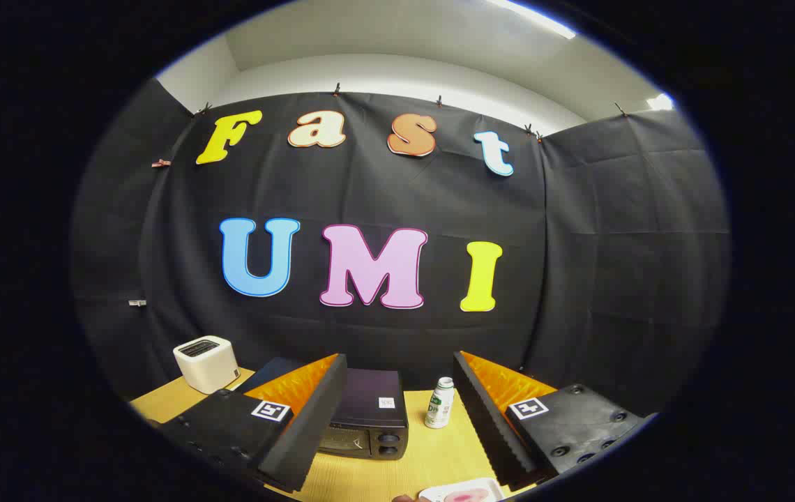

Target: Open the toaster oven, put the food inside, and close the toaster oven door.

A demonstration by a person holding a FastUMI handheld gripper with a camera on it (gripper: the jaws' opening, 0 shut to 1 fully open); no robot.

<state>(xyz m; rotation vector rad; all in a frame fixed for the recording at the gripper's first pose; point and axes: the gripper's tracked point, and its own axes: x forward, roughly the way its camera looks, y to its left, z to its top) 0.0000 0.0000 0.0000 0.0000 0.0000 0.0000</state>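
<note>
The gripper (397, 418) is held above the table (383, 477), fingers spread wide and grasping nothing. The toaster oven (369, 418) sits low in the frame, centre, between and beyond the fingers, its door apparently closed; the left finger covers part of its front. A small bottle (439, 403) stands just right of it. A white toaster (206, 363) occupies the lower left. At the bottom edge, a white plate (464, 492) carries what seems to be pink food. Risk: a descent toward the door handle could clip the bottle, which stands close and would tip easily.
</note>
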